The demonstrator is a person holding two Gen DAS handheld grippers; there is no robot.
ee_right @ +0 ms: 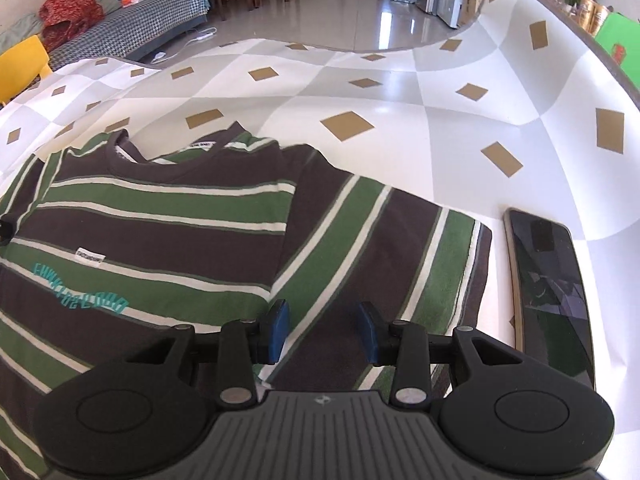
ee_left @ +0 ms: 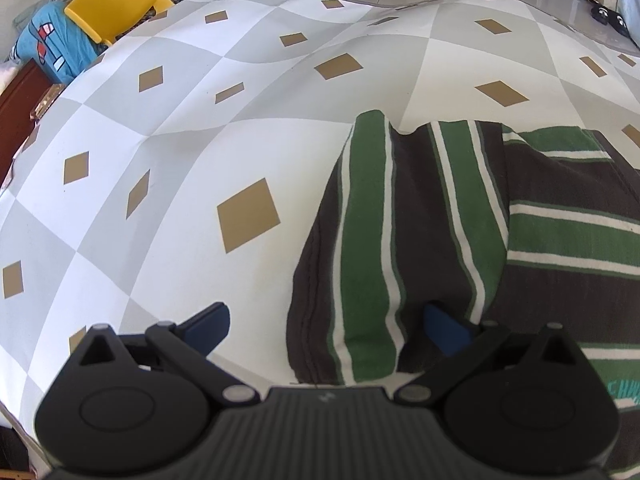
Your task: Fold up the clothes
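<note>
The left gripper [ee_left: 326, 326] hangs low over the bench [ee_left: 160, 168], pointing forward along the cloth, its jaws spread wide: one blue pad sits over the checked covering, the other over the striped shirt [ee_left: 420, 220], and the folded-in left sleeve lies between them. Nothing is pinched. The right gripper [ee_right: 323, 330] also points forward and low, jaws parted about the right sleeve fold of the same striped shirt [ee_right: 160, 232], closing on nothing.

The shirt lies flat on the bench, collar away from the grippers, both sleeves turned in over the body so the stripes run lengthwise there and crosswise in the middle. Its left edge is a straight fold with a broad stretch of bare checked covering beyond it. On the right, a dark phone [ee_right: 548, 288] lies just beside the sleeve's edge, apart from it. Ahead of the collar the covering runs bare to the bench's far edge, with tiled floor [ee_right: 340, 16] beyond.
</note>
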